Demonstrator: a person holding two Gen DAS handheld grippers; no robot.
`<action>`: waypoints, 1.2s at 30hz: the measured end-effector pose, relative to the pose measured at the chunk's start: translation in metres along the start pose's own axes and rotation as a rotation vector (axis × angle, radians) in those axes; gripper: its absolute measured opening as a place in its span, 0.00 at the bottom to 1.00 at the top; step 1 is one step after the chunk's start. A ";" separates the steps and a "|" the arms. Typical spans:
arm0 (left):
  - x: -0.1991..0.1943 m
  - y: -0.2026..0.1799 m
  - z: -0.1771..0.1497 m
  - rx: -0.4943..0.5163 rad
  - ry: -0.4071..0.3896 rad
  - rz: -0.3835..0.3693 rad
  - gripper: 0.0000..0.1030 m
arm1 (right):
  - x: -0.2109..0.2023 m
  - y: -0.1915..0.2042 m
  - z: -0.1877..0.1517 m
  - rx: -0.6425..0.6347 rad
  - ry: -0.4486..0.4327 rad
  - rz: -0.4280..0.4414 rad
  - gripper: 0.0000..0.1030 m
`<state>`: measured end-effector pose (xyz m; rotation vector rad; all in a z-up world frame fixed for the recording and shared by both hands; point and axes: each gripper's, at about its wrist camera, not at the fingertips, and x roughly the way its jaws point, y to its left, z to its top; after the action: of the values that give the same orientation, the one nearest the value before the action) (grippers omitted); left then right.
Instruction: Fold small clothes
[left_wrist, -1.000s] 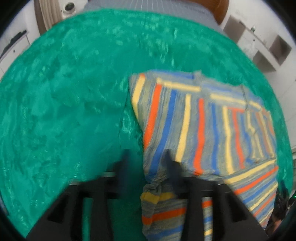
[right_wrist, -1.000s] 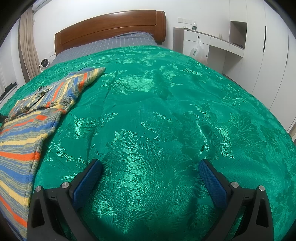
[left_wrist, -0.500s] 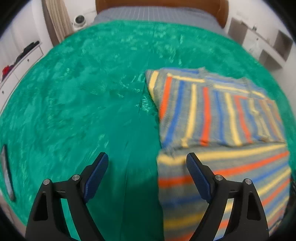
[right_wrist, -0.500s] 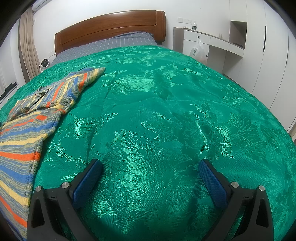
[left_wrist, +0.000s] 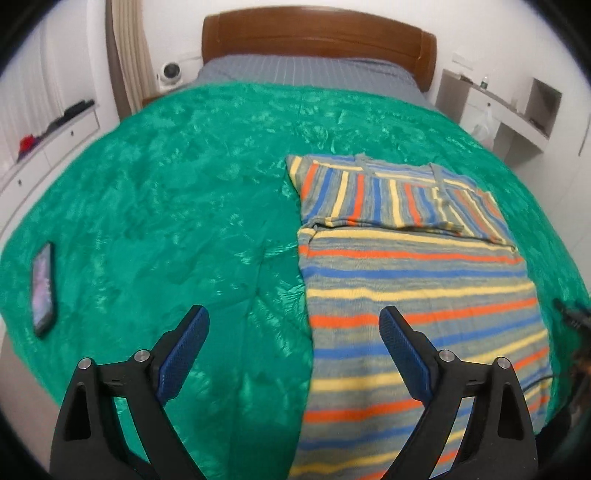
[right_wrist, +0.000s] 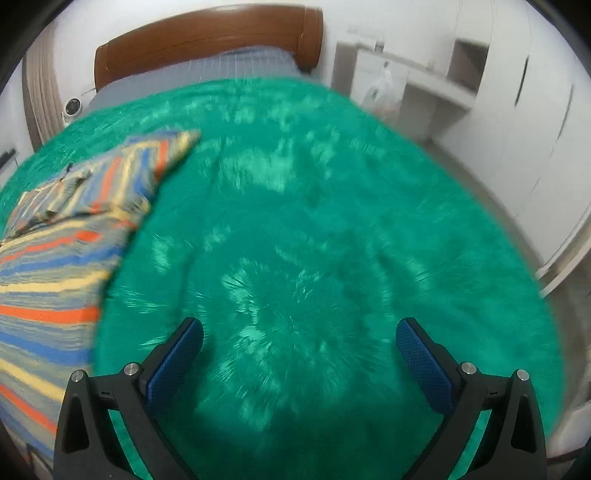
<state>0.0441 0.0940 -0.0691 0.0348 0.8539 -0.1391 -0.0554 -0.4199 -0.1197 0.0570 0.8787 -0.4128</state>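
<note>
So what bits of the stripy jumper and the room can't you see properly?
- Striped knitted jumper: near hem cut off by the left wrist view's bottom edge, partly behind the open left gripper.
- Right wrist view: motion-blurred, so the green satin bedspread loses its pattern.
- Dark flat phone: screen unreadable.
- Open right gripper: holds nothing.

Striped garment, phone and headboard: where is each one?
Striped garment (left_wrist: 417, 280): left wrist view, on its flat lower panel.
Phone (left_wrist: 43, 285): left wrist view, on its screen.
Headboard (left_wrist: 317, 35): left wrist view, on its wooden face.
</note>
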 end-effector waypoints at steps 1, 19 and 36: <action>-0.003 0.000 -0.002 0.009 -0.011 0.005 0.93 | -0.017 0.005 0.002 -0.015 -0.017 -0.015 1.00; -0.055 -0.034 -0.013 0.052 -0.112 -0.009 0.93 | -0.178 0.049 -0.006 -0.119 -0.142 -0.108 0.99; -0.084 -0.055 -0.042 0.095 -0.129 -0.008 0.95 | -0.207 0.062 -0.031 -0.131 -0.207 -0.047 1.00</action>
<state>-0.0493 0.0522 -0.0325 0.1103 0.7182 -0.1875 -0.1720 -0.2887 0.0105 -0.1251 0.7021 -0.3963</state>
